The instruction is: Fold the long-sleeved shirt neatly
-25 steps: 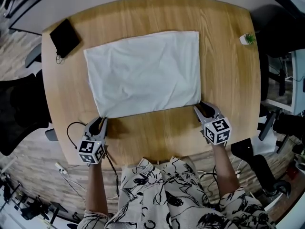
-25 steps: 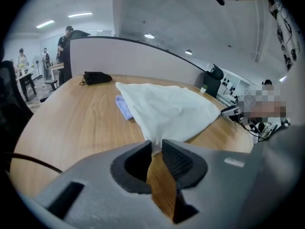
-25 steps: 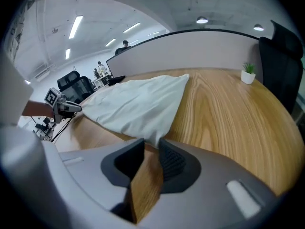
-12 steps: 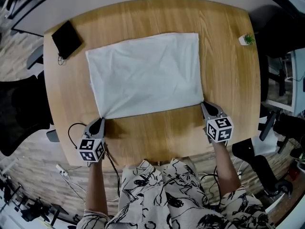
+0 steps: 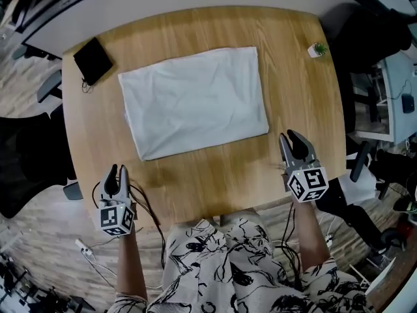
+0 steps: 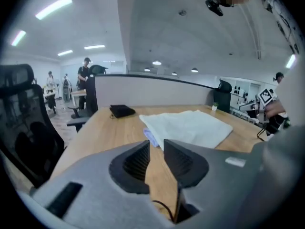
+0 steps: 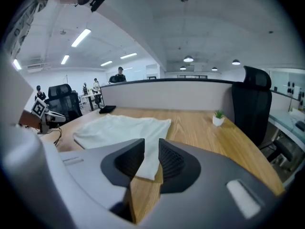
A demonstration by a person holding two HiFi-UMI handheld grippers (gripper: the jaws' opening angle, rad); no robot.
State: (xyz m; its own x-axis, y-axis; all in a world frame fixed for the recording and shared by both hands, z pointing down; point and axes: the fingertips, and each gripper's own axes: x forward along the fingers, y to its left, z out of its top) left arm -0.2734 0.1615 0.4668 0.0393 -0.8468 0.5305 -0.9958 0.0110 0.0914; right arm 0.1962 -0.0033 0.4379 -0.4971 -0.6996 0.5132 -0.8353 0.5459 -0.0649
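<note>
- Shirt: white long-sleeved shirt (image 5: 195, 103) lies flat on the round-cornered light wooden worktop (image 5: 215, 175), folded into a rectangle, slightly skewed, about mid-worktop.
- Left hand-held gripper (image 5: 116, 170) is raised at the near left edge of the worktop, well apart from the shirt's near left corner. Its jaws are a little apart and opening, with nothing between them, only bare wood showing through the gap in the left gripper view.
- Right hand-held gripper (image 5: 291, 135) is raised near the right edge, near the shirt's near right corner but not touching it. Its jaws are a little apart and opening, gripping nothing; the right gripper view shows the shirt corner beyond the gap, lying on the wood.
- Flat black pouch (image 5: 93, 60) sits at the far left corner, clear of the shirt.
- Small green potted plant in a white pot (image 5: 317, 48) stands at the far right corner.
- Black cable (image 5: 146, 210) trails off the near edge by the left hand-held gripper.
</note>
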